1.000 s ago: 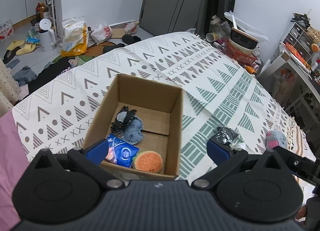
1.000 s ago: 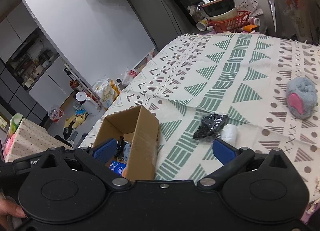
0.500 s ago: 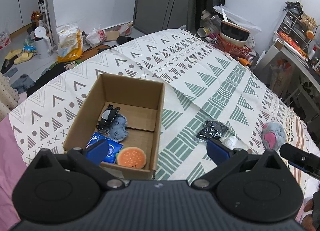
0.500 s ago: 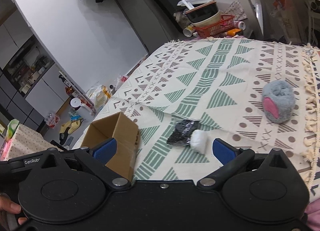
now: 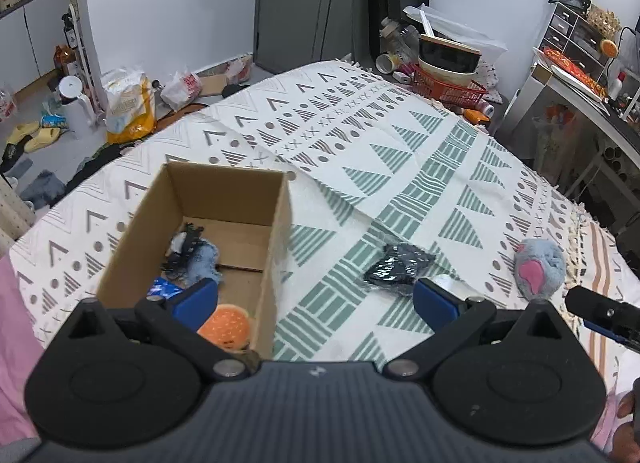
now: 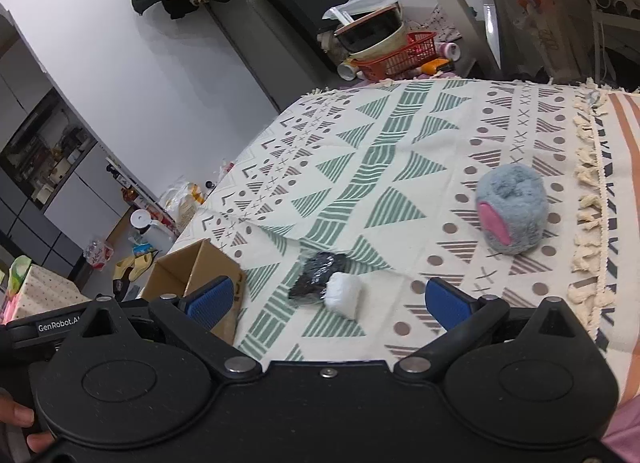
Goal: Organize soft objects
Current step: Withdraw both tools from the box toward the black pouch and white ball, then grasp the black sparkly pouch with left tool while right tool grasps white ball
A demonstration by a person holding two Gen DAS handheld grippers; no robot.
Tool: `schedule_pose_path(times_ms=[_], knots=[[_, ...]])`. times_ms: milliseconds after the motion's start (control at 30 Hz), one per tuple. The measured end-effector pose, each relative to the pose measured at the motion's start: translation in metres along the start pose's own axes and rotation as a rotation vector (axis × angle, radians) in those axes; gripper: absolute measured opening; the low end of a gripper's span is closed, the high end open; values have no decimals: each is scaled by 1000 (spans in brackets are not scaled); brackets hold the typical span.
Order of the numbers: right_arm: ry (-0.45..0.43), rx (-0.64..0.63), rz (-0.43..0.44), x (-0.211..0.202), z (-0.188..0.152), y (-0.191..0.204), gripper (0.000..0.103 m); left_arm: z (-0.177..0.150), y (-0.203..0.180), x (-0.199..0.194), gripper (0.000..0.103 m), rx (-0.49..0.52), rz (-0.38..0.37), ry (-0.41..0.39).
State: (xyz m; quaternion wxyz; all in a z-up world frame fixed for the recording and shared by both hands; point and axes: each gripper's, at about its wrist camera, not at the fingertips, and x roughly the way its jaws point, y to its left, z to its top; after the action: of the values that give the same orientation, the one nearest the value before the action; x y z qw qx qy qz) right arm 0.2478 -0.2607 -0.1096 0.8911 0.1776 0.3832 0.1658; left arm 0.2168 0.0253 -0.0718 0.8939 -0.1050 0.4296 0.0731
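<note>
Black crinkly packet with white end (image 6: 326, 283), frame centre, long axis upper-left to lower-right (white end lowermost). Left gripper (image 5: 314, 299) and right gripper (image 6: 326, 301) spread, empty.

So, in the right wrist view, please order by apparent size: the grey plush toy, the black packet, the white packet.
1. grey plush toy, clearly the largest.
2. black packet.
3. white packet, which touches the black one.
The two packets look close in size, and the white one hides part of the black, so their order is uncertain.

Patterned cloth (image 6: 400, 151) carries cardboard box (image 5: 224, 199), black pouch (image 6: 316, 275), grey plush (image 6: 510, 215).
</note>
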Motion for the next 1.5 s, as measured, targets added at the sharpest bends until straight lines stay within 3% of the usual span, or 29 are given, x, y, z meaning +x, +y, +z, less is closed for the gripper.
schedule_pose_path(times_ms=[167, 300, 400, 600, 767, 1133, 1233, 1300, 1500], knots=[[11, 48, 13, 11, 2, -16, 101, 2, -11, 10, 103, 17, -4, -8], [54, 134, 53, 30, 2, -27, 82, 4, -17, 21, 100, 32, -35, -9], [83, 184, 80, 46, 1, -32, 74, 5, -24, 30, 99, 51, -42, -16], [145, 253, 124, 77, -2, -36, 62, 8, -32, 58, 83, 63, -74, 8], [196, 283, 128, 106, -4, -38, 58, 11, -34, 86, 68, 60, -99, 54], [301, 360, 120, 159, -9, -51, 52, 17, -46, 147, 67, 78, -156, 134], [324, 367, 118, 168, -10, -52, 47, 18, -48, 159, 67, 79, -168, 151], [339, 383, 117, 173, -12, -56, 39, 19, -50, 167, 67, 80, -182, 164], [319, 394, 99, 174, -9, -62, 35, 18, -53, 182, 68, 68, -206, 173]])
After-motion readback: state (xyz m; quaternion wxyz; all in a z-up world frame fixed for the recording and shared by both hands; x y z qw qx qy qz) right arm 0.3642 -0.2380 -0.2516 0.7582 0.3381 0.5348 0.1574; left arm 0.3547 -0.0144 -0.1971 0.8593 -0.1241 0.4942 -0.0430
